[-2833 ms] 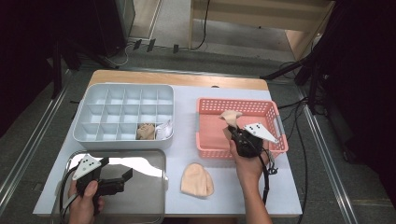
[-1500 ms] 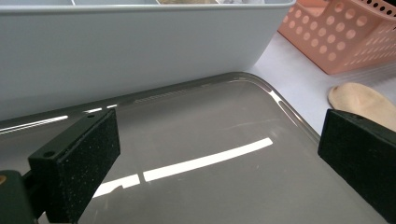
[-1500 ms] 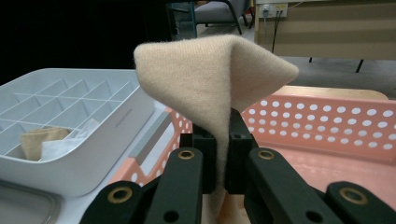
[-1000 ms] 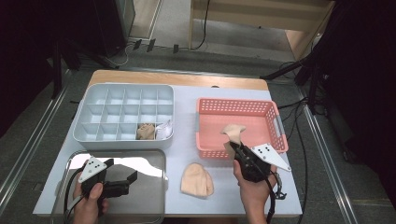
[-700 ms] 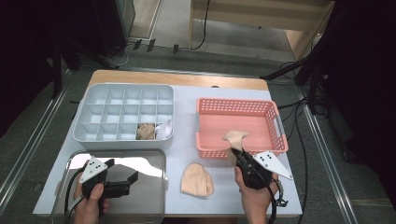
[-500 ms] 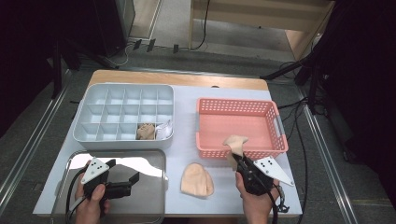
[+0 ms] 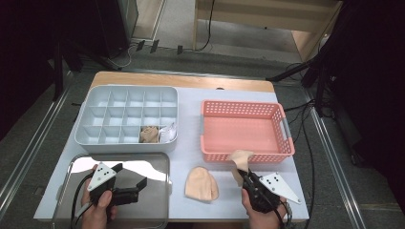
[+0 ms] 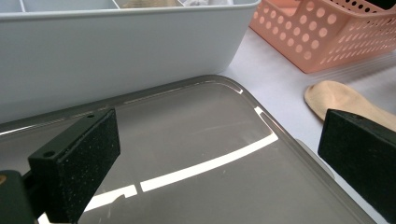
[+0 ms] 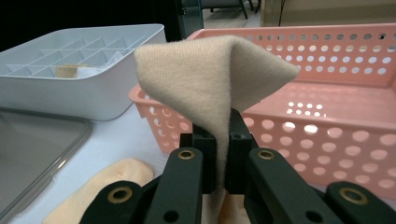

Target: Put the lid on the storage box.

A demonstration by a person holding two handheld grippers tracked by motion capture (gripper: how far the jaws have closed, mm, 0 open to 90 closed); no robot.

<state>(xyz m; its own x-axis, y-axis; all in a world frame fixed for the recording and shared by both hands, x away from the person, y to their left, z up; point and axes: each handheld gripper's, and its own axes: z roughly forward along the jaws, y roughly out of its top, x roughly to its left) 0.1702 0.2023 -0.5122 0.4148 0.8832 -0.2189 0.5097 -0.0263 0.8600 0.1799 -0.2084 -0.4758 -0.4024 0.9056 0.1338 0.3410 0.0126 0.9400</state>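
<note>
White tabletop (image 7: 191,148) fills the middle of the high view, with dark floor and cables around it. At lower right, the right gripper (image 7: 244,175) has its jaws pinched tight on a beige sock (image 9: 219,79), held just in front of the pink basket (image 7: 282,119). At lower left, the left gripper (image 7: 131,183) hangs wide open, holding nothing, over the metal tray (image 7: 157,162).

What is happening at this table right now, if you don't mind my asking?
A person is handling beige socks with a pair of tongs in each hand. The right tongs are shut on a sock, held up just in front of the pink basket. Another sock lies flat on the table beside them. The left tongs are open and hover over the metal tray. The grey divided box holds two small items.
</note>
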